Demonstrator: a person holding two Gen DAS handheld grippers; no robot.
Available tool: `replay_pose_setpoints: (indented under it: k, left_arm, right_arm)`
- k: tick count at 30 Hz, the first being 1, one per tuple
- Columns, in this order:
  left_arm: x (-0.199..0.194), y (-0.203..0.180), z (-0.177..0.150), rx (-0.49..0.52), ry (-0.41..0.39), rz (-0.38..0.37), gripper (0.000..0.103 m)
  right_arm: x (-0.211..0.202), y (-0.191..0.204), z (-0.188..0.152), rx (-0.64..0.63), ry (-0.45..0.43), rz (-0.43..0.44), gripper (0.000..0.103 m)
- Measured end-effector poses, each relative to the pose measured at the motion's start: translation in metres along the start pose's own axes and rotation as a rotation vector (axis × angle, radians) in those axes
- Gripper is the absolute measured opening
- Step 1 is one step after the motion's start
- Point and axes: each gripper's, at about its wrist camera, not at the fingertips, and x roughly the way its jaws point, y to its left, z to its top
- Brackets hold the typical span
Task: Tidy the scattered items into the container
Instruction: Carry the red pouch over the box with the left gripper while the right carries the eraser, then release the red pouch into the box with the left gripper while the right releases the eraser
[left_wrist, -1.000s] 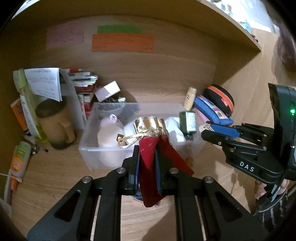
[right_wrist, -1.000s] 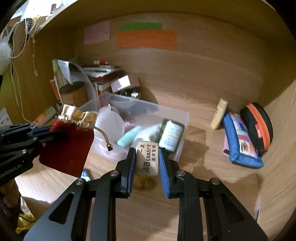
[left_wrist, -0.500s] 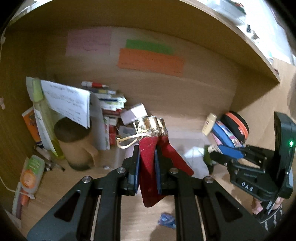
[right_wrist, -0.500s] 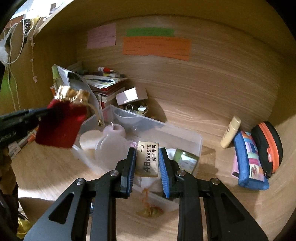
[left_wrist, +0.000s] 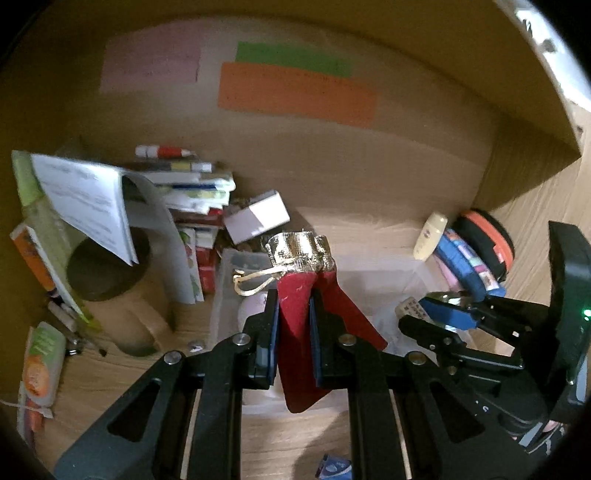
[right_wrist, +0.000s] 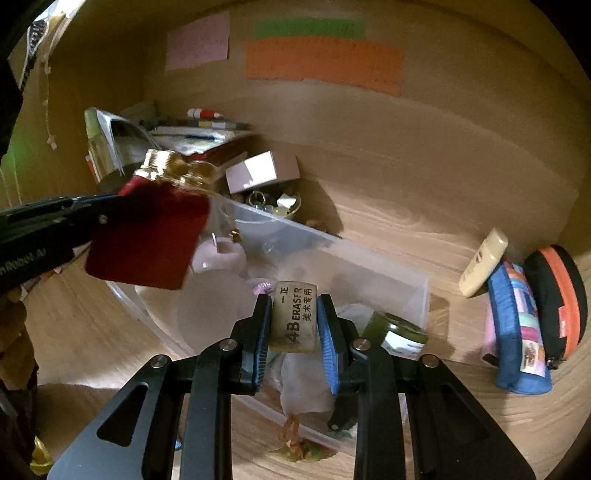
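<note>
My left gripper (left_wrist: 293, 317) is shut on a red pouch with a gold top (left_wrist: 295, 325) and holds it above the left part of the clear plastic bin (left_wrist: 229, 266). The pouch also shows in the right wrist view (right_wrist: 147, 236). My right gripper (right_wrist: 293, 321) is shut on a white 4B eraser (right_wrist: 295, 317) above the bin's right part (right_wrist: 369, 258). The bin holds a pink candle (right_wrist: 221, 254), a white round thing, and a green jar (right_wrist: 399, 332). The right gripper shows in the left wrist view (left_wrist: 424, 317).
A brown mug (left_wrist: 122, 295), papers and stacked books (left_wrist: 192, 192) stand left of the bin. A white box (right_wrist: 258, 173) lies behind it. A cream tube (right_wrist: 484, 262), a blue pencil case (right_wrist: 517, 332) and a black-orange pouch (right_wrist: 557, 295) lie at the right. A small blue scrap (left_wrist: 332, 465) lies on the desk.
Both grippers have risen and moved forward over the bin, each keeping its item. The pouch now hangs over the bin's left part, the eraser over its right.
</note>
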Motion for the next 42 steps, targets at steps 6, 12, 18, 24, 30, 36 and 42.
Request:
replay_pose_setpoints:
  k: [6, 12, 18, 24, 30, 36, 42]
  left_arm:
    - [0.025, 0.002, -0.007, -0.003, 0.068, 0.003, 0.014]
    - [0.036, 0.001, -0.013, 0.004, 0.094, 0.026, 0.014]
    - [0.042, 0.002, -0.015, 0.014, 0.107, 0.043, 0.014]
    - [0.035, 0.002, -0.014, 0.006, 0.095, 0.030, 0.015]
    - [0.023, 0.001, -0.012, 0.012, 0.061, 0.042, 0.031]
    - [0.016, -0.003, -0.010, 0.026, 0.043, 0.041, 0.039]
    - [0.001, -0.006, -0.009, 0.041, 0.004, 0.057, 0.055]
  right_arm:
    - [0.010, 0.001, -0.007, -0.017, 0.014, 0.011, 0.023]
    - [0.014, 0.002, -0.008, -0.025, 0.020, -0.004, 0.023]
    - [0.019, 0.005, -0.008, -0.038, 0.032, -0.015, 0.023]
    - [0.012, 0.008, -0.007, -0.058, -0.003, -0.046, 0.023]
    - [0.010, 0.011, -0.006, -0.069, -0.011, -0.053, 0.023]
    - [0.006, 0.013, -0.005, -0.073, -0.020, -0.059, 0.032]
    - [-0.004, 0.015, -0.004, -0.080, -0.057, -0.069, 0.052]
